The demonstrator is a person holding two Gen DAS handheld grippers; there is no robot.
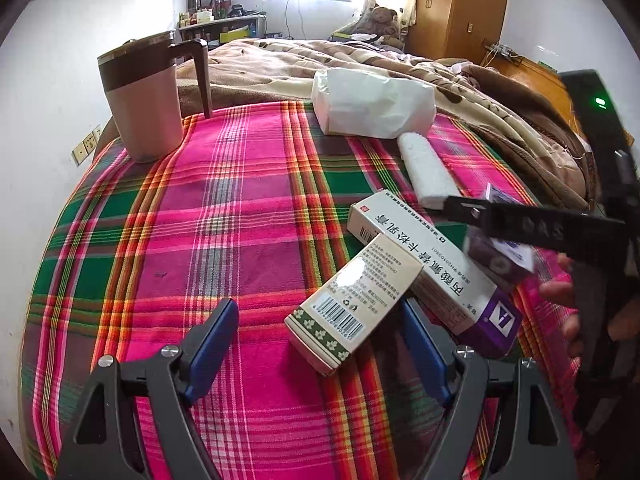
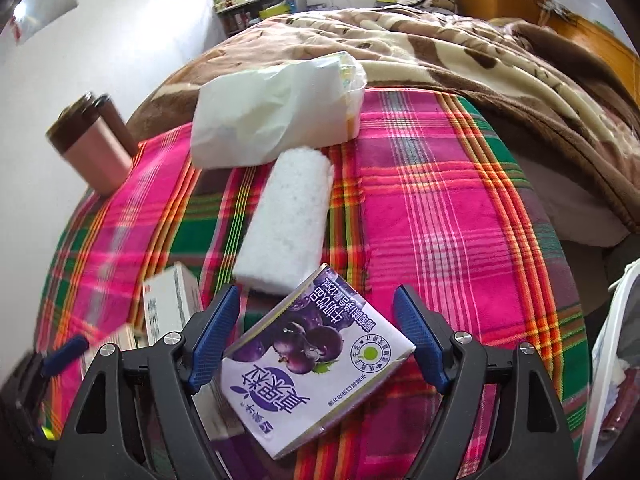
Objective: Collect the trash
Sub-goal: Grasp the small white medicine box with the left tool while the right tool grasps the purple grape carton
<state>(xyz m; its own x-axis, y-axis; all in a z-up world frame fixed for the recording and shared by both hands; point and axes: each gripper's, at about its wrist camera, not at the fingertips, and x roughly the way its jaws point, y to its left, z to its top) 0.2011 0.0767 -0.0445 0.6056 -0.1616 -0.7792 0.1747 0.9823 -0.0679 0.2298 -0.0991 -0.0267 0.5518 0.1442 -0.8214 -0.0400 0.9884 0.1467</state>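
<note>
On the plaid bedspread lie a cream and green box and a white and purple medicine box, the first leaning on the second. My left gripper is open, its blue pads on either side of the cream box. My right gripper is open around a purple blueberry drink carton that lies between its pads; I cannot tell whether they touch it. A white rolled towel and a white bag-wrapped box lie beyond. The right gripper also shows in the left wrist view.
A pink mug with a brown lid and handle stands at the far left of the bedspread. A brown patterned blanket covers the bed behind. A white plastic bag hangs at the right edge. A wooden wardrobe stands at the back.
</note>
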